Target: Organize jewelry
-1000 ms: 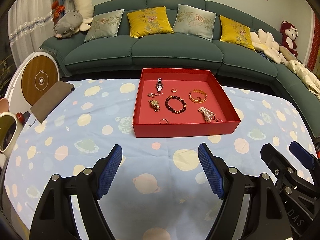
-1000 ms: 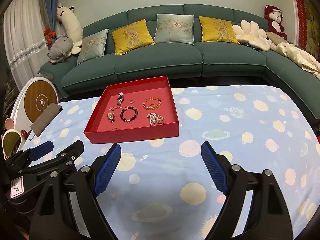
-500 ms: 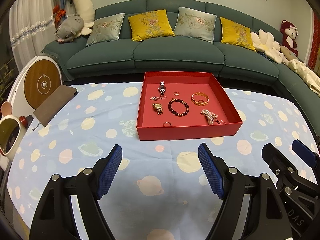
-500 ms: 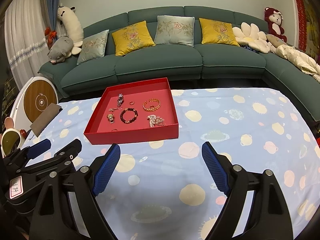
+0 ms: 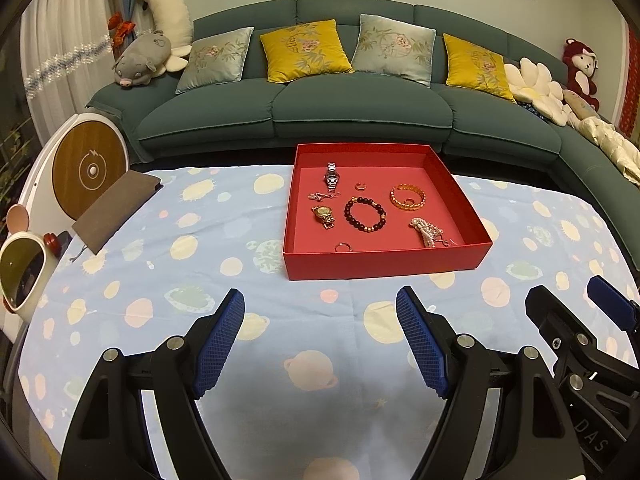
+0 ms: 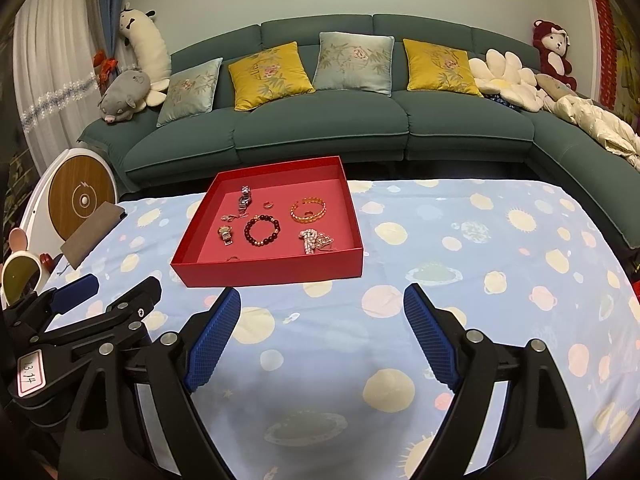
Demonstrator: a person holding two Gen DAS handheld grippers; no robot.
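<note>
A red tray (image 5: 384, 266) (image 6: 276, 274) sits on the blue patterned tablecloth. In it lie a silver watch (image 5: 331, 176), a gold watch (image 5: 324, 215), a dark bead bracelet (image 5: 365, 214) (image 6: 262, 231), a gold bangle (image 5: 407, 197) (image 6: 308, 209), a pearl piece (image 5: 427, 232) (image 6: 314, 241) and small rings (image 5: 343, 247). My left gripper (image 5: 320, 312) is open and empty, short of the tray's near wall. My right gripper (image 6: 322, 308) is open and empty, just before the tray's near right corner.
A brown pouch (image 5: 116, 208) and a round wooden-faced device (image 5: 90, 168) lie at the table's left edge, with a small mirror (image 5: 20, 276) nearer. A green sofa (image 5: 352, 104) with cushions stands behind the table.
Both grippers have pulled back and up a little; the tray sits farther from the fingers in both views. Both stay open and empty.
</note>
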